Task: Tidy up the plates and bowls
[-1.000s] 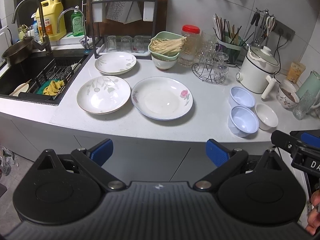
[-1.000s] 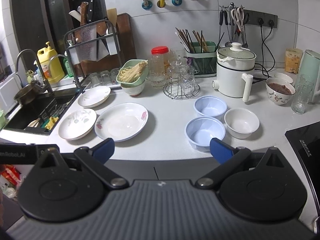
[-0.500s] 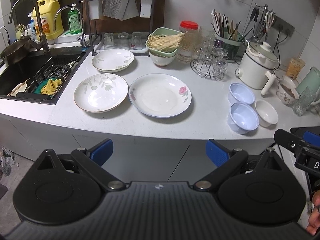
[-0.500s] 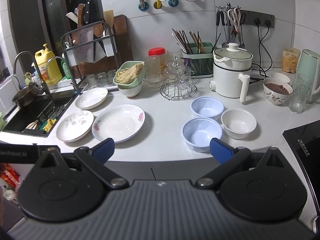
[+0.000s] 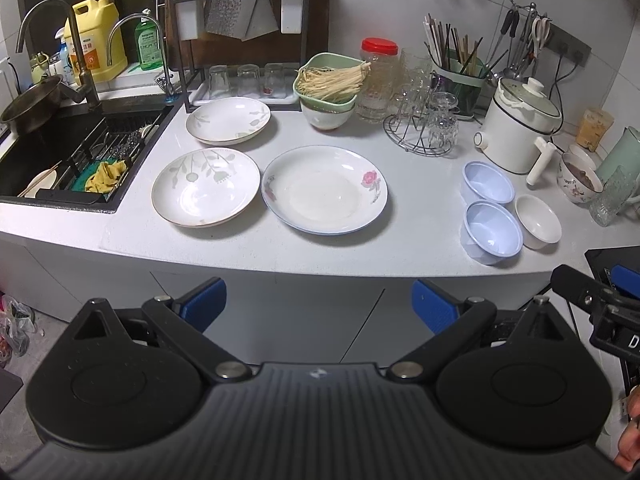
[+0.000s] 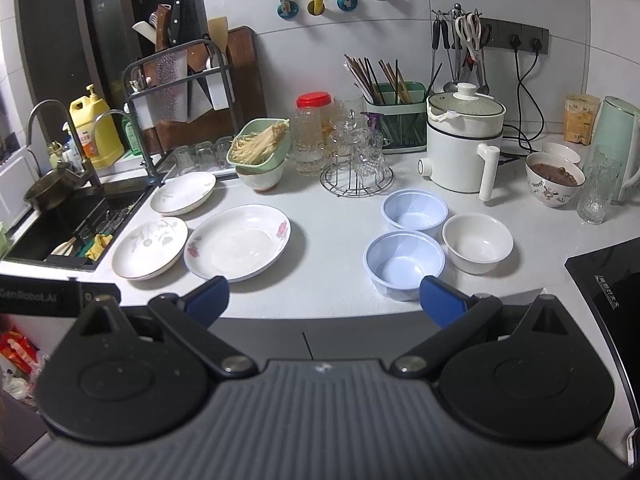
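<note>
Three plates lie on the white counter: a large rose-pattern plate [image 5: 325,189] [image 6: 238,242], a leaf-pattern plate [image 5: 206,186] [image 6: 150,248] to its left, and a smaller plate [image 5: 228,120] [image 6: 183,193] behind. To the right stand two pale blue bowls [image 5: 493,226] [image 5: 488,182] [image 6: 404,263] [image 6: 415,210] and a small white bowl [image 5: 538,226] [image 6: 477,242]. My left gripper [image 5: 319,306] is open and empty, held in front of the counter edge. My right gripper [image 6: 324,300] is open too, just short of the nearer blue bowl.
A sink [image 5: 60,156] with a rack and cloths lies at the left. Behind are a knife rack [image 5: 240,36], a green basket of noodles [image 5: 330,80], a glass stand [image 5: 424,128], a white electric pot [image 5: 520,128] and a chopstick holder [image 6: 394,116]. A black cooktop [image 6: 612,280] sits at right.
Both grippers have drawn slightly back and up from the counter, so the plates and bowls look a little smaller. Both stay open; nothing on the counter has moved.
</note>
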The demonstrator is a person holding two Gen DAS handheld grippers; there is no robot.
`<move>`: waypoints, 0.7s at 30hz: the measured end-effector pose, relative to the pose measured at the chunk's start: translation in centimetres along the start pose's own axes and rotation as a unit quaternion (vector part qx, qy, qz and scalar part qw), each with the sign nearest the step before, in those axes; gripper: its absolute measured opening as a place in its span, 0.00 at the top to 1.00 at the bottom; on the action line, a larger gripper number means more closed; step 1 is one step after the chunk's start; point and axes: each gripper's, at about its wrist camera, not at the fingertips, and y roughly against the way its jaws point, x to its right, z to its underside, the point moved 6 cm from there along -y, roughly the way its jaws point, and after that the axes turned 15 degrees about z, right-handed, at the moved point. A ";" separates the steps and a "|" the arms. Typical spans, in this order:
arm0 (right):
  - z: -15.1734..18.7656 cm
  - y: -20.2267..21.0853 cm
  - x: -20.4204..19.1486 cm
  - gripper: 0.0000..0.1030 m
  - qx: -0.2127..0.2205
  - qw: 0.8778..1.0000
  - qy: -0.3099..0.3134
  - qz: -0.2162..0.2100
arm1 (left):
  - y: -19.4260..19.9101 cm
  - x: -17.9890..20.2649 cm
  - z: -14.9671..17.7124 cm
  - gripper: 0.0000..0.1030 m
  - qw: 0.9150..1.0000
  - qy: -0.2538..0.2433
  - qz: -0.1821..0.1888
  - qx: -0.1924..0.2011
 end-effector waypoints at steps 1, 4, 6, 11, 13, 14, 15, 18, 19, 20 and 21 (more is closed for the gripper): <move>0.1 0.0 0.0 0.00 -0.001 1.000 -0.001 0.000 | 0.0 0.0 0.0 0.02 1.000 -0.001 0.000 0.000; 0.3 0.0 -0.1 0.00 -0.003 1.000 -0.002 0.001 | 0.2 -0.1 0.1 0.02 1.000 -0.001 -0.003 0.000; 0.4 0.0 -0.1 0.00 -0.004 1.000 -0.002 0.001 | 0.3 -0.3 0.2 0.02 1.000 0.000 -0.004 0.000; 0.7 0.2 -0.3 0.00 -0.005 1.000 0.001 -0.001 | 0.5 -0.5 0.6 0.02 1.000 0.005 -0.007 -0.002; 0.8 0.3 -0.3 0.00 -0.006 1.000 0.002 0.000 | 0.6 -0.6 0.7 0.02 1.000 0.007 -0.007 -0.002; 0.8 0.3 -0.3 0.00 -0.006 1.000 0.002 0.000 | 0.7 -0.7 0.8 0.02 1.000 0.008 -0.007 -0.001; 0.8 0.3 -0.3 0.00 -0.005 1.000 0.003 0.000 | 0.7 -0.7 0.8 0.02 1.000 0.009 -0.007 -0.001; 0.9 0.5 -0.4 0.00 -0.003 1.000 0.004 -0.003 | 0.9 -0.7 0.8 0.02 1.000 0.012 -0.007 0.000; 0.9 0.6 -0.5 0.00 -0.003 1.000 0.005 -0.005 | 0.9 -0.7 0.8 0.02 1.000 0.013 -0.007 -0.001; 0.9 0.6 -0.5 0.00 -0.003 1.000 0.006 -0.008 | 0.9 -0.7 0.8 0.02 1.000 0.015 -0.008 -0.001; 0.9 0.7 -0.6 0.00 -0.002 1.000 0.006 -0.011 | 0.9 -0.8 0.7 0.02 1.000 0.017 -0.008 0.002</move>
